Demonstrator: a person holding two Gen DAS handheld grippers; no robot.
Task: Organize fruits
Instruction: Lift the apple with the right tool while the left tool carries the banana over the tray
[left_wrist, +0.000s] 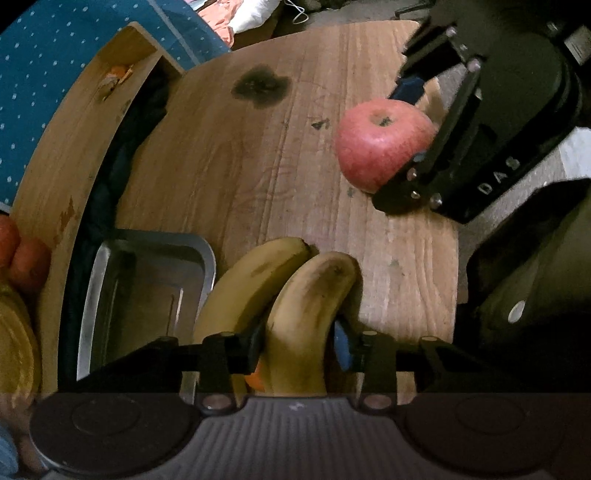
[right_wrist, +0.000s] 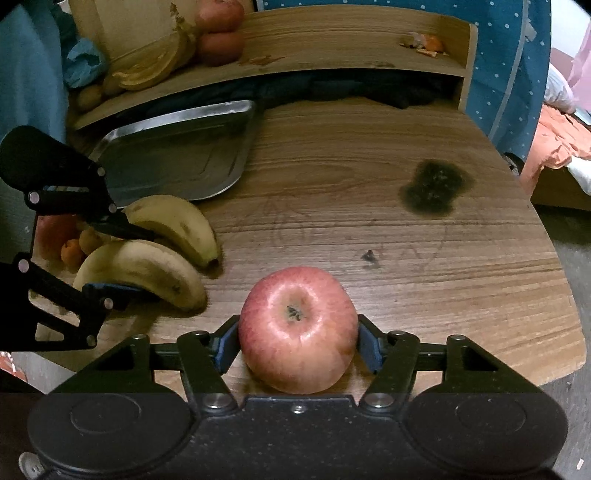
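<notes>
Spanning both views, a wood-grain counter (right_wrist: 369, 206) with a dark stain (right_wrist: 432, 188) carries a steel tray (right_wrist: 177, 155), two bananas and a red apple, beneath a raised wooden shelf (right_wrist: 332, 40) holding more fruit and scraps of peel. A blue dotted cloth (right_wrist: 509, 55) hangs behind the shelf, and pink bedding shows at the room's edge.

The apple (right_wrist: 297, 332) sits stem-up near the counter's front edge, directly between the jaws of the right gripper (right_wrist: 297, 345). The jaws are spread about as wide as the fruit, with the blue pads (right_wrist: 369, 347) against its sides; whether they press firmly cannot be told.

The two bananas lie side by side just beside the tray's near corner. The left gripper (left_wrist: 301, 341) has its jaws around the nearer banana (left_wrist: 310, 317), one finger slipped between it and the farther banana (left_wrist: 243, 288), and the blue pad (left_wrist: 343, 345) on its outer side. The jaws stand partly closed, pinching that banana. Small orange fruits (right_wrist: 72, 253) lie behind the pair.
</notes>
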